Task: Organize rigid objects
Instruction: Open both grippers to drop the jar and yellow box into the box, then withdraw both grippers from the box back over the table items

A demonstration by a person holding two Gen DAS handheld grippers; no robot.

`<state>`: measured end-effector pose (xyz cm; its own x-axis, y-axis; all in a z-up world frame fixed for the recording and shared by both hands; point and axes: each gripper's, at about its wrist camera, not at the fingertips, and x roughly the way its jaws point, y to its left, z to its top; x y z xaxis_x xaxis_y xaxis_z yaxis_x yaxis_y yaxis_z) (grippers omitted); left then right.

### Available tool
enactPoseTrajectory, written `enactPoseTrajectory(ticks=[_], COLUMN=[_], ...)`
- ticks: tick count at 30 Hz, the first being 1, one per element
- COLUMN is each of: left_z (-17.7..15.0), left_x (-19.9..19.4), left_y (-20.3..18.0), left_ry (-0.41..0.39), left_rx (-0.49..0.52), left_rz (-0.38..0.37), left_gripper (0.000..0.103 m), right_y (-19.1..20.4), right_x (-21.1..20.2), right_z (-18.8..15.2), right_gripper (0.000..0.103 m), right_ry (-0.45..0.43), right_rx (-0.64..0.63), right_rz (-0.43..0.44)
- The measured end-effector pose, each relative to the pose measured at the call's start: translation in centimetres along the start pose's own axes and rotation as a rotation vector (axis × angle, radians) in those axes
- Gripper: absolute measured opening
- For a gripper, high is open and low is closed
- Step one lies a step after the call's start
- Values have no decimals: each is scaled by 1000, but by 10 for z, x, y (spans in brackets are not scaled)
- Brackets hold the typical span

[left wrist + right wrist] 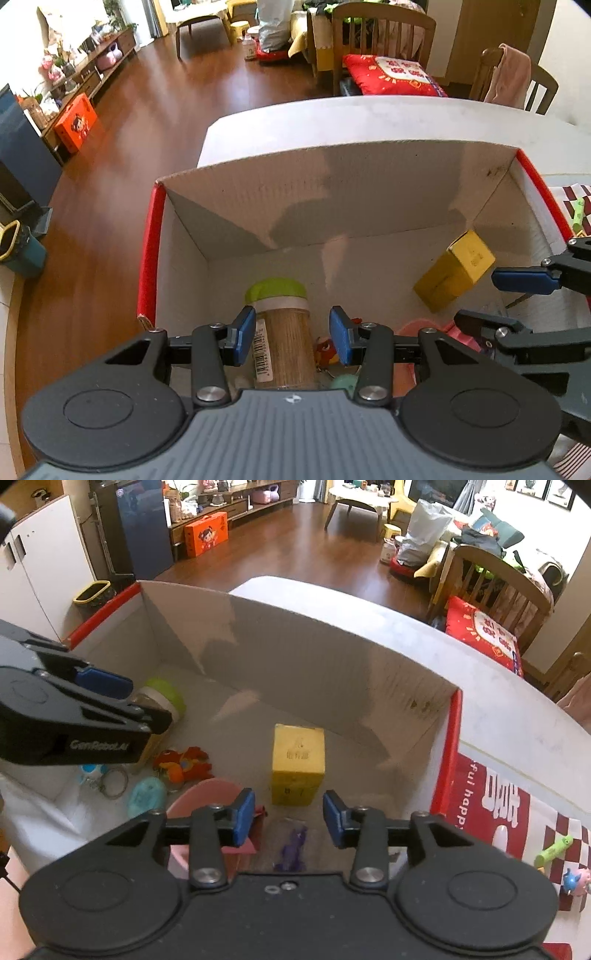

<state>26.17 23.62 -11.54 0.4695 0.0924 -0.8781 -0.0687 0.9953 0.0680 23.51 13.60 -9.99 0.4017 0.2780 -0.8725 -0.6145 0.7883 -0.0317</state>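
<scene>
Both claws hang open over the cardboard box [369,192]: left claw [291,339] straddling the green-lidded jar [284,332], right claw [289,819] before the yellow carton [298,764].

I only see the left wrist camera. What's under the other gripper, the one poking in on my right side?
Observer: A small purple toy in a clear wrapper lies on the floor of the cardboard box, just below the right gripper. That gripper's jaws are open and empty.
Operator: Does the yellow box have anything on it?
Observer: Yes. The yellow box has printed characters on the face that points at the right camera.
Operator: Are any toys still outside?
Observer: A small pink and blue figure lies outside the cardboard box on a red and white printed sheet, near a green toy.
</scene>
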Motion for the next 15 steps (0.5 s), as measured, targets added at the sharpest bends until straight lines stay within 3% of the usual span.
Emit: enactPoseTrajectory(ticks=[15], left_z=[-17], left_x=[-58], left_y=[-10], left_ry=[-112], left_rx=[-18], left_rz=[-36], left_gripper=[44], right_y=[-12], right_x=[-62], right_z=[-18], right_gripper=[58], right_ry=[-102], right_rx=[66], right_rz=[93])
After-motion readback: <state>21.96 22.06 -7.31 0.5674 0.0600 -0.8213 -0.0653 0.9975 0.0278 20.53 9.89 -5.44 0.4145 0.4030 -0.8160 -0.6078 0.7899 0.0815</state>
